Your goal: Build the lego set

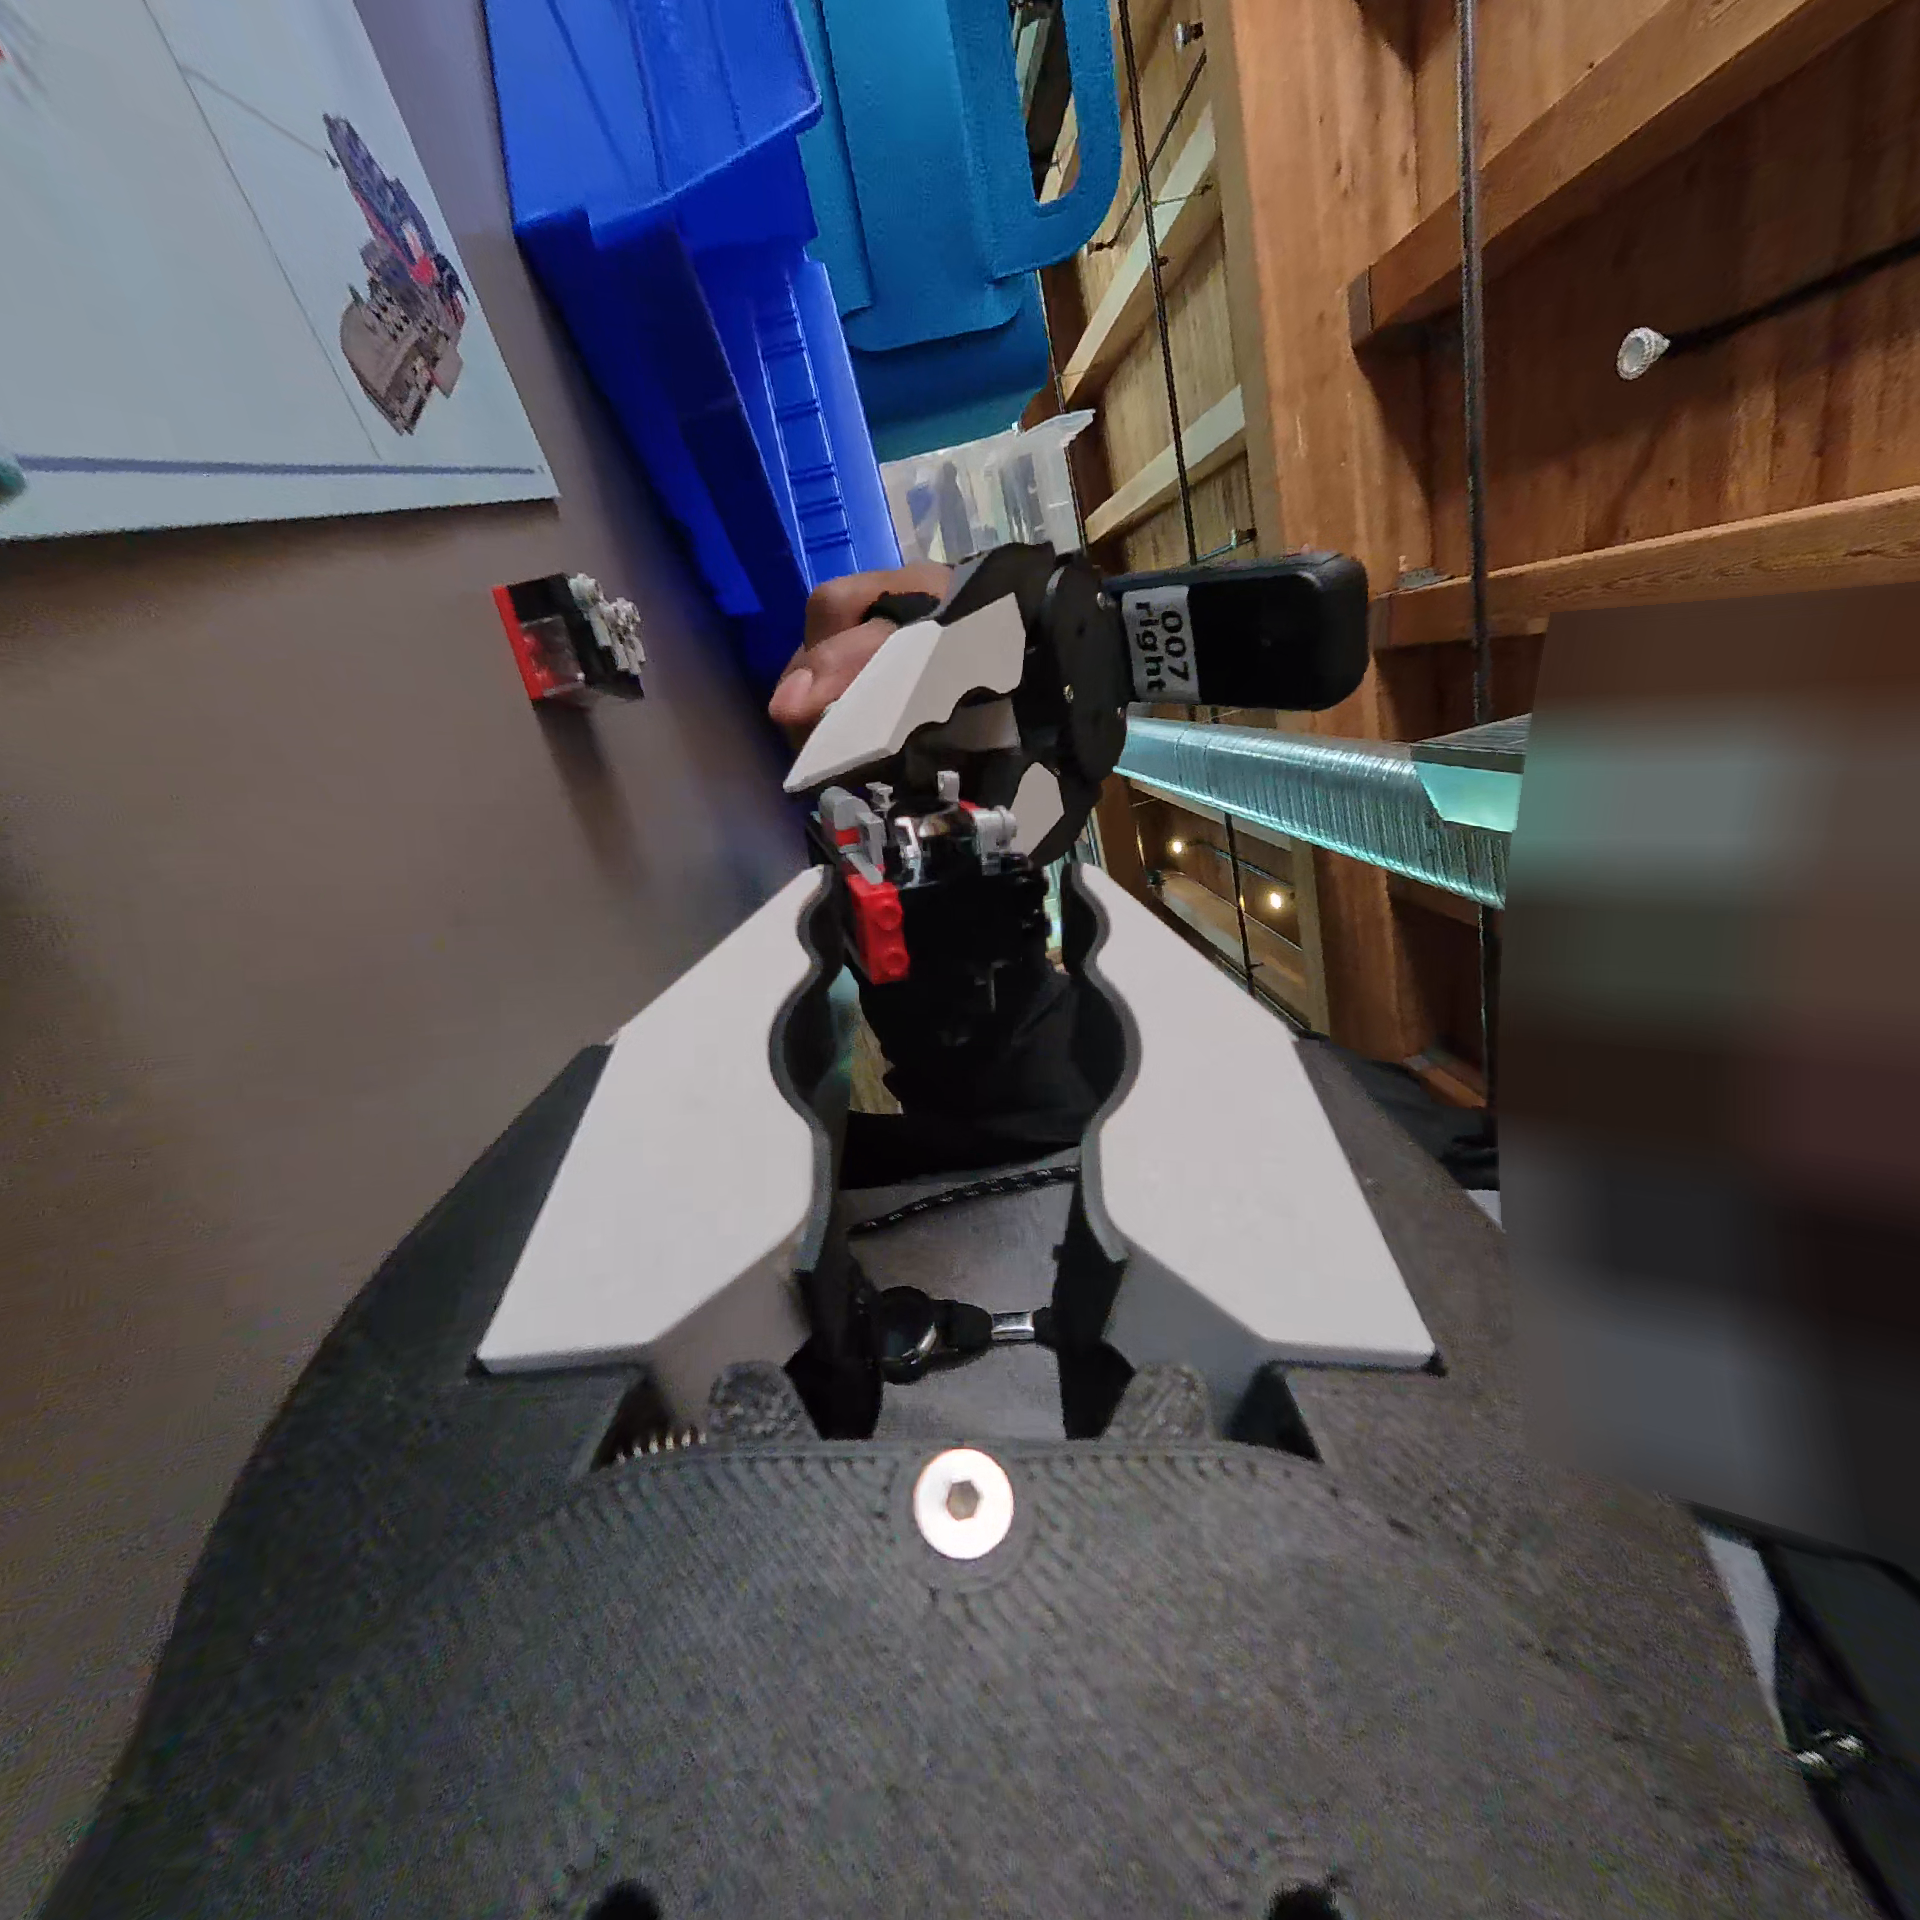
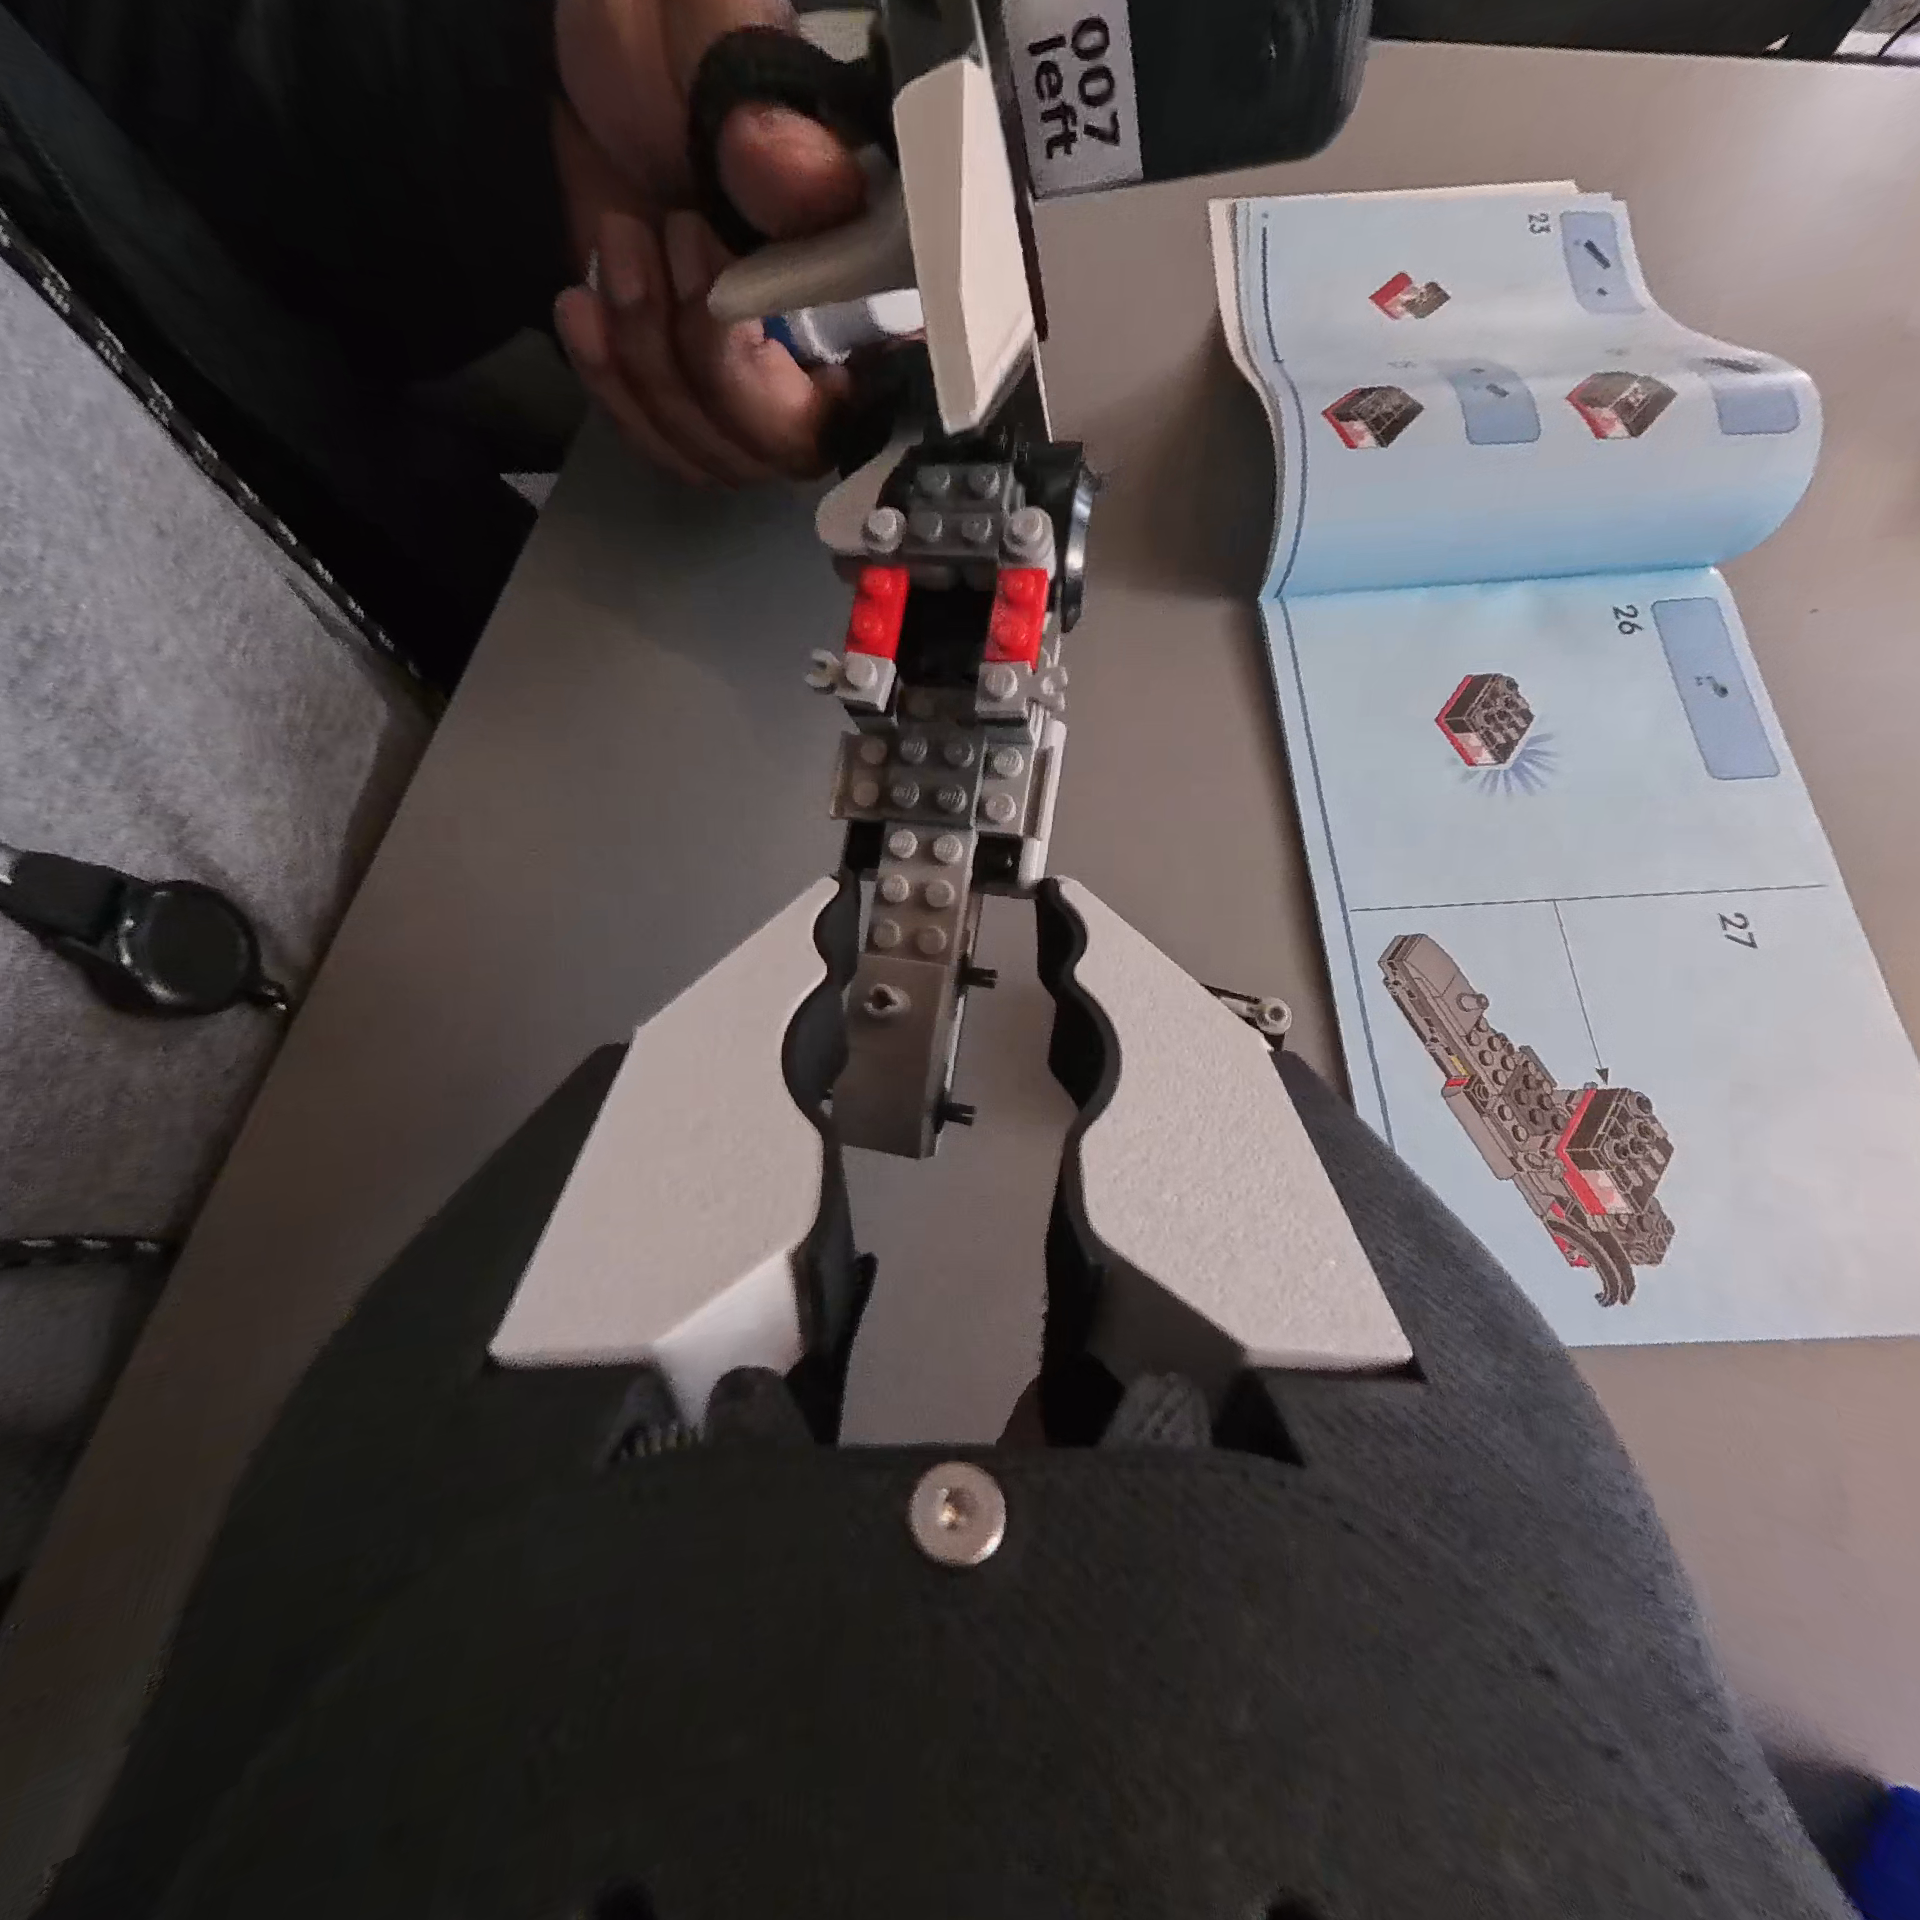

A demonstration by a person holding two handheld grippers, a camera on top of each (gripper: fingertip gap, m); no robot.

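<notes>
A long grey, black and red lego model is held in the air over the table between both grippers. My right gripper is shut on its narrow grey end. My left gripper is shut on its black and red end. In the right wrist view the left gripper sits at the model's far end, with a hand behind it. In the left wrist view the right gripper sits just beyond the model. A small red, black and clear sub-assembly lies apart on the table.
An open instruction booklet lies on the grey table, also in the left wrist view. Blue bins stand behind it, by wooden shelving. A black round device lies on grey fabric. A small grey piece lies by the booklet. There is about 6 cm between the tips of the two grippers.
</notes>
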